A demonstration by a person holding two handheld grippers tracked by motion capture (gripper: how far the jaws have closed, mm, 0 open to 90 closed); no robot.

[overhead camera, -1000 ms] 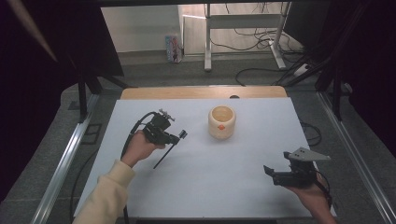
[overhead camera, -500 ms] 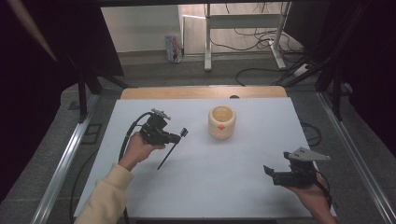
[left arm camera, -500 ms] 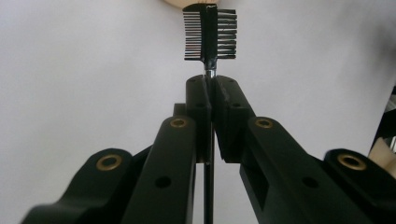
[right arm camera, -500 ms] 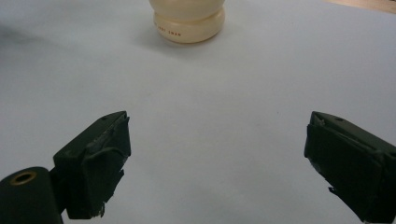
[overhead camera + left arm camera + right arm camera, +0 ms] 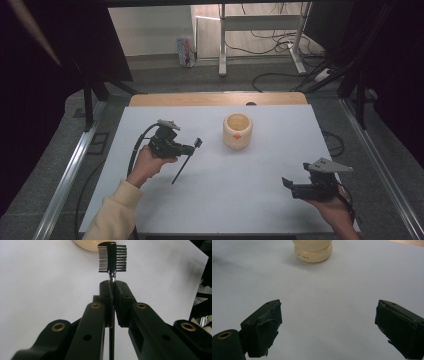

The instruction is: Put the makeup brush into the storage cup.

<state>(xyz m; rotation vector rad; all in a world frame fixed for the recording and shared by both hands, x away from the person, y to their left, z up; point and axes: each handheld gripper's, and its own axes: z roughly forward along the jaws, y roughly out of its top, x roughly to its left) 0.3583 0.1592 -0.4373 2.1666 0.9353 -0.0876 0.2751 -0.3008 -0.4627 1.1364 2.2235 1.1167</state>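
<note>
My left gripper (image 5: 190,149) is left of the table's middle, shut on a small black comb-and-brush tool (image 5: 198,143). Its thin handle slants down behind the jaws toward the person. In the left gripper view the jaws (image 5: 113,286) pinch the metal neck, and the toothed head (image 5: 112,257) sticks out toward a cream pot (image 5: 86,243). That round cream pot (image 5: 237,131) stands upright, mouth open, right of the tool. At the front right my right gripper (image 5: 286,183) is held open with nothing in it. Its jaws (image 5: 328,315) are wide apart over bare table, with the pot (image 5: 313,250) well ahead.
The white tabletop (image 5: 225,200) has a wooden strip (image 5: 215,98) along its far edge. Metal rails run down both sides. Cables and a desk frame lie on the floor beyond the table. A cable loops from the left gripper off the table's left.
My left hand has drifted slightly left with the tool still clamped, and the handle's lower end has swung a little right. The right gripper has stayed put.
</note>
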